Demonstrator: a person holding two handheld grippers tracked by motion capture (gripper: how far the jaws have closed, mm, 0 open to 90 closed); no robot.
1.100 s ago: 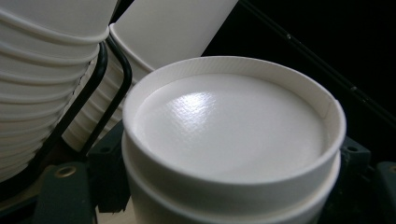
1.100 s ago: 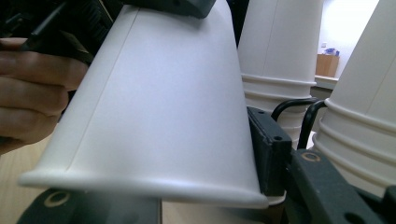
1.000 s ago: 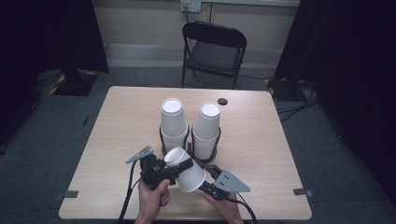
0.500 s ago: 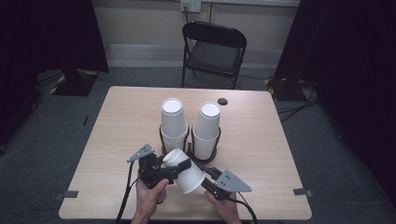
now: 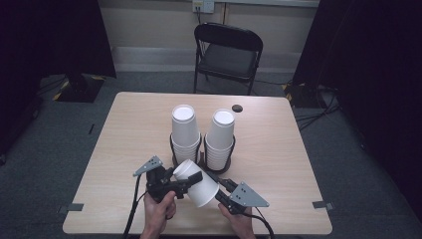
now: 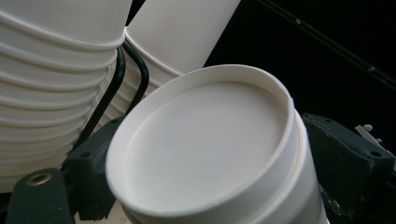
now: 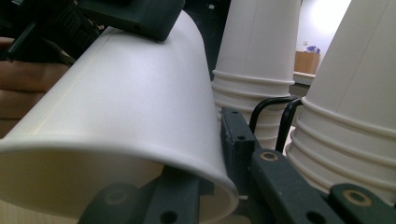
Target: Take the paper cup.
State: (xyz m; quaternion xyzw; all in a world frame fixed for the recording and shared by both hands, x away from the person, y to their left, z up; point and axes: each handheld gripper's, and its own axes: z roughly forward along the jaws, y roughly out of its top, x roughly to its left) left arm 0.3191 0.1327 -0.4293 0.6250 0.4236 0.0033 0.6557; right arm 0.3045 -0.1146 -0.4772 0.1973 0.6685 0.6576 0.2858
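Jaws of the left gripper (image 5: 185, 181) close on the base end of a white paper cup (image 5: 196, 182), one black jaw on each side of it in the left gripper view, where the recessed bottom faces the camera. Jaws of the right gripper (image 5: 219, 188) pinch the same cup at its open rim, one jaw inside the mouth and one outside. So the cup hangs tilted on its side between both grippers, above the near part of the bench (image 5: 114, 149). No print or brand can be read on it. Just beyond, two upturned stacks of white cups (image 5: 183, 132) stand side by side in a black wire holder (image 5: 201, 154). Farther off, a small dark disc (image 5: 237, 107) lies near the far edge, and a black folding chair (image 5: 226, 52) stands behind.
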